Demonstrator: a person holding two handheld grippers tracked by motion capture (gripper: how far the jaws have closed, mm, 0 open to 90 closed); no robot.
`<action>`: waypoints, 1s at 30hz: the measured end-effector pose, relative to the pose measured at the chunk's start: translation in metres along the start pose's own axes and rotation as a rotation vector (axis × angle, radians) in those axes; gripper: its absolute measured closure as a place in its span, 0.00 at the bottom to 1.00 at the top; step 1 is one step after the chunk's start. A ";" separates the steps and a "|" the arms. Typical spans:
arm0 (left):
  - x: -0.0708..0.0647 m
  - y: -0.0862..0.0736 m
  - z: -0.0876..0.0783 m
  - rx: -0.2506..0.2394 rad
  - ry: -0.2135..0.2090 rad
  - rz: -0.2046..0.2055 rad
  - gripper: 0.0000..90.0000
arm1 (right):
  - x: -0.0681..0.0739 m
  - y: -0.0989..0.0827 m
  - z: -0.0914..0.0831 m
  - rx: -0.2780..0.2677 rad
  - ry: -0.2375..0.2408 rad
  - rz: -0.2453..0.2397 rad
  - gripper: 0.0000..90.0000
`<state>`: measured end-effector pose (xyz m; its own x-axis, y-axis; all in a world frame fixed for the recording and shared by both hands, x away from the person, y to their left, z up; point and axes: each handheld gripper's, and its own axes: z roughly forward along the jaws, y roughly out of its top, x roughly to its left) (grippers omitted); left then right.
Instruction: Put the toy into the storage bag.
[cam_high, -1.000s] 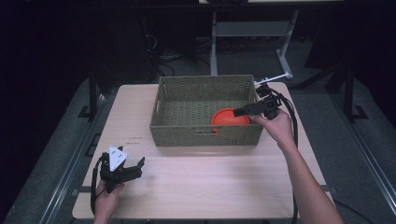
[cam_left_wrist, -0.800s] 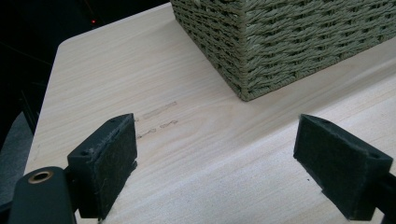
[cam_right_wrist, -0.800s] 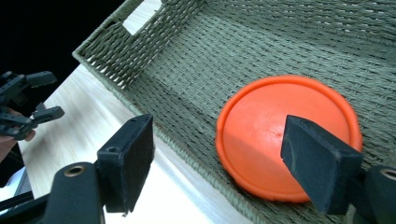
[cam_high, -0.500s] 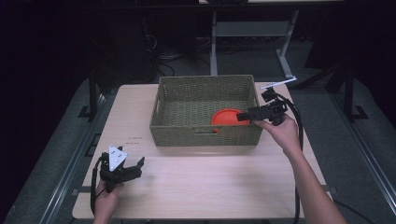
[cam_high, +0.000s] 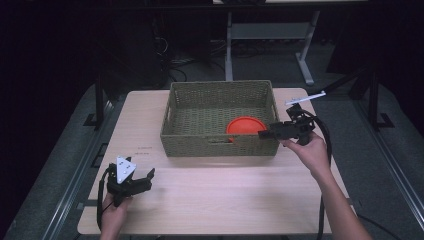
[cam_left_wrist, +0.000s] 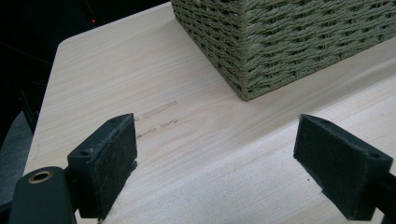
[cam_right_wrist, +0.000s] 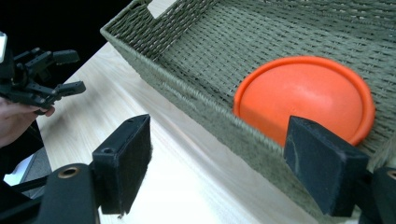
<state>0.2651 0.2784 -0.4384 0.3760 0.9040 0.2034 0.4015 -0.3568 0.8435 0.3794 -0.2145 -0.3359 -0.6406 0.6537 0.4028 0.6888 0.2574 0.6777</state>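
Observation:
An orange disc (cam_high: 245, 125) lies flat in the front right part of a green woven basket (cam_high: 220, 86). My right gripper (cam_high: 263, 134) hovers at the basket's front right corner and points left, just off the disc. Its jaws have just been opening and nothing is held between them. In the right gripper view the disc (cam_right_wrist: 303, 93) lies beyond the basket's near wall (cam_right_wrist: 224, 46), past the open right gripper (cam_right_wrist: 219, 126). My left gripper (cam_high: 148, 179) rests open at the table's front left. In the left gripper view my left gripper (cam_left_wrist: 217, 126) has bare wood between its pads.
The basket stands in the middle of a light wooden table (cam_high: 225, 195), and its corner (cam_left_wrist: 299, 42) shows ahead of the left gripper. The right gripper view also shows my left gripper (cam_right_wrist: 74, 71) far off in a hand. Dark floor and desk legs (cam_high: 229, 45) surround the table.
My right gripper has drawn back to the near right, off the disc and out over the basket's front right corner. The disc stays in the basket. The left gripper has not moved.

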 end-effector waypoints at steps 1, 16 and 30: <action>0.000 0.000 0.000 -0.002 0.000 0.000 0.14 | 0.000 -0.003 -0.001 -0.001 0.002 -0.001 0.25; 0.000 0.000 -0.001 0.000 0.002 -0.006 0.14 | 0.002 -0.032 -0.015 -0.029 0.014 -0.002 0.23; 0.000 -0.001 0.000 -0.006 0.000 -0.015 0.14 | -0.006 -0.063 -0.029 -0.066 0.024 0.031 0.23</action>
<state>0.2645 0.2784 -0.4390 0.3701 0.9092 0.1908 0.4019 -0.3419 0.8495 0.3305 -0.2553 -0.3631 -0.6278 0.6433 0.4381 0.6851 0.1897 0.7033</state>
